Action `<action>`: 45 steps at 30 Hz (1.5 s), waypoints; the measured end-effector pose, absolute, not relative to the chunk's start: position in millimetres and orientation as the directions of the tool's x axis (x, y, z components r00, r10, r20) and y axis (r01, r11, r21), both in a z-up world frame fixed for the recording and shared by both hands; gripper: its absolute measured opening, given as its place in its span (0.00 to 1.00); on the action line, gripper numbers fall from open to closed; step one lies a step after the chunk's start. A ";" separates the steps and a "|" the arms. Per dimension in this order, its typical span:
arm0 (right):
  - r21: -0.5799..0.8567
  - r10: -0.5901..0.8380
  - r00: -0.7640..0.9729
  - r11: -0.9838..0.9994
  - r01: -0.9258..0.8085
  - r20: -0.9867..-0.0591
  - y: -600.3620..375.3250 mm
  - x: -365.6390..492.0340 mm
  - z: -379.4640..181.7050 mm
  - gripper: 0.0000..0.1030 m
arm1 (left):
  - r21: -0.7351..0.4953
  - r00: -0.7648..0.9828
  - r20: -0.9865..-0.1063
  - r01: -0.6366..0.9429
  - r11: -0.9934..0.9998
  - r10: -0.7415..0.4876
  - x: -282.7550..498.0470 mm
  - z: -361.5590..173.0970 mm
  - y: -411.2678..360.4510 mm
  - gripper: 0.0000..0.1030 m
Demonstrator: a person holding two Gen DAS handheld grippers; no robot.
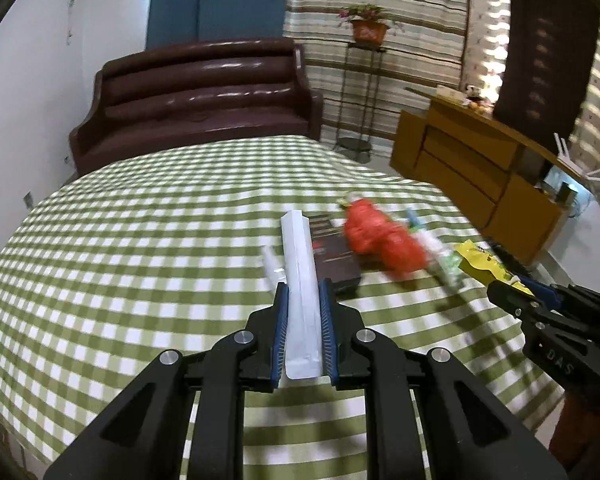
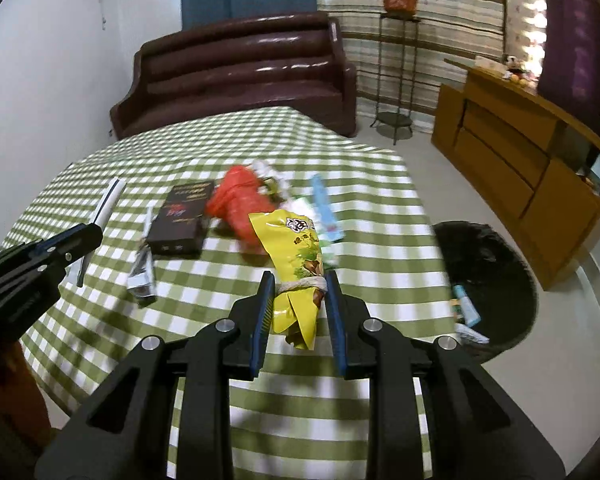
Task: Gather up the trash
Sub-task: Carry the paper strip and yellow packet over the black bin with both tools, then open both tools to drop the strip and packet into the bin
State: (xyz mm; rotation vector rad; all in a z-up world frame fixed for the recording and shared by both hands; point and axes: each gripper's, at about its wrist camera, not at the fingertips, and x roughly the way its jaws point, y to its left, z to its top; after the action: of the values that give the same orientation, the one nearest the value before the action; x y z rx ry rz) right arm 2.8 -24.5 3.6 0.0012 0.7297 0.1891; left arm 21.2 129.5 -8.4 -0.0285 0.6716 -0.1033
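Two loads held: left gripper (image 1: pixel 303 300) clamped on white pouch (image 1: pixel 298 276), long axis running straight ahead; right gripper (image 2: pixel 299 292) pinched on yellow snack bag (image 2: pixel 296 256) at its tied neck. Black bin (image 2: pixel 496 280) at right of frame beside bench (image 2: pixel 220 300), nearer right gripper.

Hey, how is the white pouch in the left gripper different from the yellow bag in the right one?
The white pouch is plain and unprinted; the yellow bag carries printed pictures and characters. The pouch is long, flat and smooth; the bag is crumpled and tied round its middle with string. The pouch sits straight between the jaws; the bag bulges out above them. Both are held clear of the checked table.
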 end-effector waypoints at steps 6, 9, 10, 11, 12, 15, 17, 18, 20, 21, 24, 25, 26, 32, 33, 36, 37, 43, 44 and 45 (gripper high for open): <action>0.062 0.093 0.764 0.996 -0.070 -0.638 -72.7 2.3 12.3 0.24 | -0.071 0.779 -0.602 0.167 0.984 -0.175 28.3 -1.6 90.7 0.17; 0.061 0.050 0.777 0.998 -0.015 -0.628 -96.9 3.0 14.0 0.24 | -0.083 0.776 -0.593 0.206 0.975 -0.214 34.6 1.9 68.6 0.17; 0.060 0.040 0.779 0.998 -0.003 -0.626 -102.8 3.3 14.0 0.24 | -0.086 0.775 -0.591 0.216 0.973 -0.224 36.8 2.4 63.6 0.17; 0.059 0.024 0.781 0.998 0.016 -0.623 -111.5 4.1 13.8 0.24 | -0.087 0.774 -0.587 0.230 0.969 -0.237 39.7 3.3 55.1 0.17; 0.057 0.010 0.784 0.998 0.032 -0.621 -120.0 4.9 13.6 0.24 | -0.085 0.773 -0.584 0.243 0.966 -0.246 42.3 4.1 46.5 0.17; 0.055 -0.024 0.789 0.996 0.073 -0.614 -140.0 7.0 12.3 0.24 | -0.083 0.770 -0.576 0.279 0.957 -0.274 47.0 4.5 21.2 0.17; 0.053 -0.045 0.789 0.994 0.098 -0.613 -154.2 10.4 10.1 0.24 | -0.077 0.768 -0.572 0.299 0.951 -0.288 50.8 4.3 6.5 0.17; 0.052 -0.054 0.788 0.993 0.108 -0.614 -159.7 13.1 8.7 0.24 | -0.074 0.766 -0.571 0.309 0.948 -0.294 52.9 3.7 -0.4 0.17; 0.051 -0.071 0.786 0.990 0.129 -0.614 -172.0 17.3 6.1 0.24 | -0.063 0.765 -0.567 0.328 0.943 -0.304 57.1 2.4 -15.9 0.17; 0.053 -0.078 0.785 0.989 0.140 -0.615 -178.3 19.7 4.6 0.24 | -0.059 0.764 -0.567 0.336 0.940 -0.308 59.7 1.8 -22.6 0.17; 0.057 -0.092 0.785 0.985 0.160 -0.613 -192.1 23.1 1.7 0.24 | -0.057 0.753 -0.573 0.356 0.933 -0.322 67.6 -1.3 -41.5 0.17; 0.060 -0.096 0.785 0.984 0.168 -0.612 -197.4 25.0 0.8 0.24 | -0.055 0.750 -0.575 0.363 0.930 -0.327 70.7 -2.1 -47.8 0.17; 0.063 -0.098 0.786 0.983 0.172 -0.611 -201.7 26.7 0.4 0.24 | -0.054 0.748 -0.576 0.368 0.928 -0.330 72.7 -2.2 -51.5 0.17; 0.075 -0.110 0.787 0.978 0.195 -0.607 -216.9 36.4 -5.8 0.24 | -0.039 0.735 -0.585 0.397 0.917 -0.343 84.5 -5.8 -80.9 0.17; 0.079 -0.110 0.786 0.977 0.198 -0.608 -219.7 38.5 -7.2 0.24 | -0.038 0.731 -0.589 0.399 0.916 -0.343 86.5 -7.2 -84.7 0.17; 0.086 -0.112 0.784 0.975 0.206 -0.611 -223.9 43.9 -11.2 0.24 | -0.029 0.723 -0.601 0.405 0.914 -0.340 93.6 -11.5 -96.3 0.17; 0.089 -0.111 0.783 0.974 0.208 -0.613 -226.4 46.0 -12.7 0.24 | -0.027 0.722 -0.604 0.407 0.913 -0.339 95.0 -12.6 -98.3 0.17; 0.105 -0.110 0.776 0.970 0.221 -0.621 -237.7 56.9 -20.5 0.24 | -0.018 0.705 -0.630 0.408 0.913 -0.328 108.6 -21.0 -112.0 0.18; 0.107 -0.109 0.775 0.969 0.222 -0.622 -239.2 58.0 -22.3 0.24 | -0.018 0.703 -0.632 0.407 0.913 -0.326 110.6 -21.6 -113.3 0.18; 0.109 -0.109 0.774 0.969 0.224 -0.623 -240.6 59.6 -24.4 0.25 | -0.017 0.701 -0.636 0.407 0.913 -0.324 112.9 -22.5 -115.2 0.18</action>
State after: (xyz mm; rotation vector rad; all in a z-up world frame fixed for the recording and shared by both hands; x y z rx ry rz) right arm 59.6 -240.6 -24.4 0.1810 0.6619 -0.1809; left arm 112.9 -115.2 -22.5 0.1281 0.6823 -0.4082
